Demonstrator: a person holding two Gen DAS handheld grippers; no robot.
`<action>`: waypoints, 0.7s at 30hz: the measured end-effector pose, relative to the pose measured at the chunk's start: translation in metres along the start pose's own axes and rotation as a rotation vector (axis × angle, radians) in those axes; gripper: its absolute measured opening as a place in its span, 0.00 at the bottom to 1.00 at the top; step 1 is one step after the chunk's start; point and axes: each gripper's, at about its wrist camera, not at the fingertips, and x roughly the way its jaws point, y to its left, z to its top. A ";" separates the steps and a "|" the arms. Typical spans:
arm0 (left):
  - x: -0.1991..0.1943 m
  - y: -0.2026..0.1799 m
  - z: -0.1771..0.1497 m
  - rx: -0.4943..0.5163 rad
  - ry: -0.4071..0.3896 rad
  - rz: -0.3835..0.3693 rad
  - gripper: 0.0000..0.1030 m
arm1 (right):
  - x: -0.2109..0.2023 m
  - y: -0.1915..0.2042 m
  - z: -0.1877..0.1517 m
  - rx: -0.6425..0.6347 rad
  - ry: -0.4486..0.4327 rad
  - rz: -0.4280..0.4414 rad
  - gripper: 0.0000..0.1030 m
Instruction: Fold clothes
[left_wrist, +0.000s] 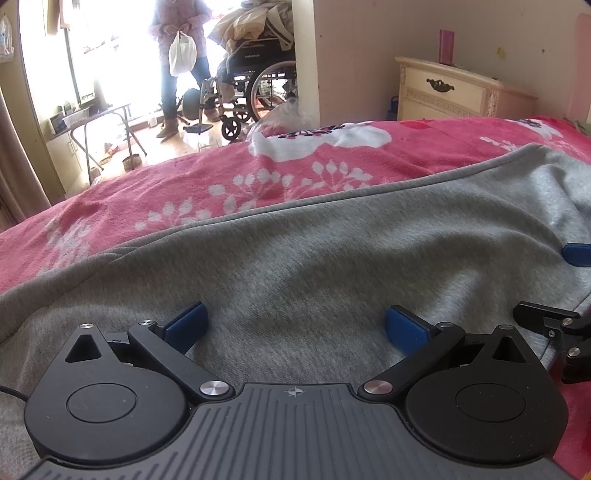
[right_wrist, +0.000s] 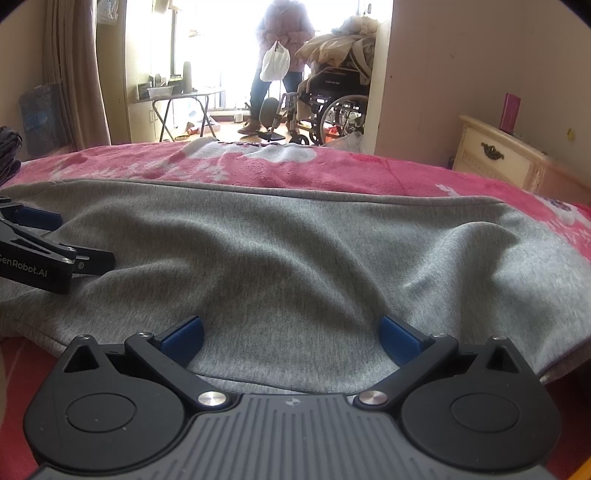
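With both my left gripper (left_wrist: 293, 326) and right gripper (right_wrist: 291, 338) spread wide and empty, the grey garment (left_wrist: 332, 258) lies directly beneath; I should pinch its near hem evenly before folding.

Each hand-held gripper, left (left_wrist: 295, 326) and right (right_wrist: 291, 338), is black with blue finger pads (left_wrist: 186, 325), round side housings and silver screws. A ribbed grey plate sits at 6 o'clock. The left one's side reads "GenRobot.AI" in white.
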 end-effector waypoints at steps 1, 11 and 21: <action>0.000 0.000 0.000 0.001 0.000 0.001 1.00 | 0.000 0.000 0.000 0.000 0.001 0.001 1.00; -0.001 -0.003 -0.001 0.009 -0.001 0.014 1.00 | -0.001 0.000 0.000 0.000 0.001 0.001 1.00; 0.000 -0.001 0.000 0.000 0.002 0.007 1.00 | -0.001 -0.001 0.000 0.000 0.002 0.003 1.00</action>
